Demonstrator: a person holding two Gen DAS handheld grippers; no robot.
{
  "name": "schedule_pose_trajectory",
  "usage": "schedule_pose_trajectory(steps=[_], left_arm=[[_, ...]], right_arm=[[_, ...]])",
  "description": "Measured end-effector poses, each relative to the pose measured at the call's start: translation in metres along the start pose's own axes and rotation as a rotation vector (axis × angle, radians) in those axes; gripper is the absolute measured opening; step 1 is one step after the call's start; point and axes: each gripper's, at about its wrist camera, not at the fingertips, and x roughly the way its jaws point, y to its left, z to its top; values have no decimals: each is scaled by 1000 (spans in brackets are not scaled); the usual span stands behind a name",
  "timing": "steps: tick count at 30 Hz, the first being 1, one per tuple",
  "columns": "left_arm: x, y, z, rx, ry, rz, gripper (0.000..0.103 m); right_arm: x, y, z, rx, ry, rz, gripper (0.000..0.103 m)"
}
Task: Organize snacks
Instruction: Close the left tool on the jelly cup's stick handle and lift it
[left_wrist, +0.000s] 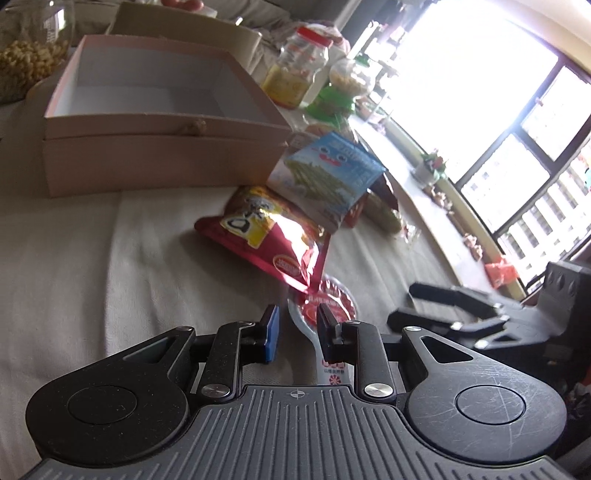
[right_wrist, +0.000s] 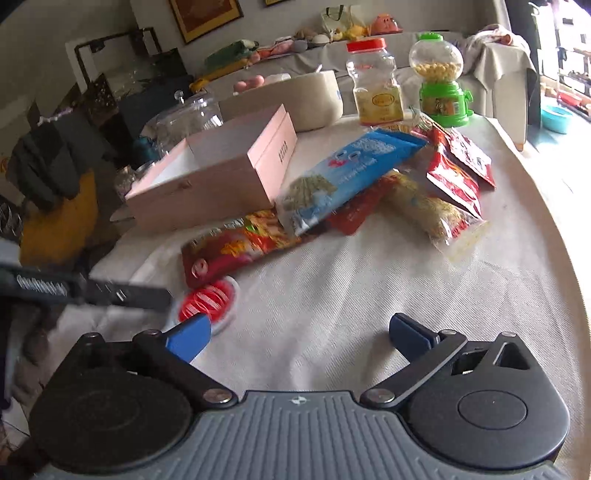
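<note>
Looking across the cloth-covered counter from left to right, hardly any sorting shows as done. The pink box stands open near the far left edge, and the inside that shows is bare. No snack has gone into it as far as I can see.

Just beside the box's right corner lies the pile. A red snack bag sits nearest the front, and a blue-and-white bag leans over it against the box. Behind them are more red packets and a clear bag of yellowish snacks. At the far edge stand a red-lidded jar and a green candy dispenser.

The left gripper has its jaws drawn narrow around a small cup with a red foil lid. Whether the pads actually press on it I cannot tell. The cup is low at the front of the counter, close under the red bag.

The right gripper is spread wide with nothing between its jaws, poised over bare cloth.

I'd judge this an early stage, with nearly every packet left to go into the box.
</note>
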Motion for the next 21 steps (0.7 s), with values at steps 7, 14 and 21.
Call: schedule_pose_trajectory(steps=[7,14,21], left_arm=[[7,-5,-1,4,10,-16,26],[19,-8,3,4,21,-29,26],[36,-27,3,92,18,-32,32]], right_arm=[[27,18,4,-115,39,-125,97],[23,17,2,-153,38,-188,97],[1,-1,-6,-128,-7,-225,95]])
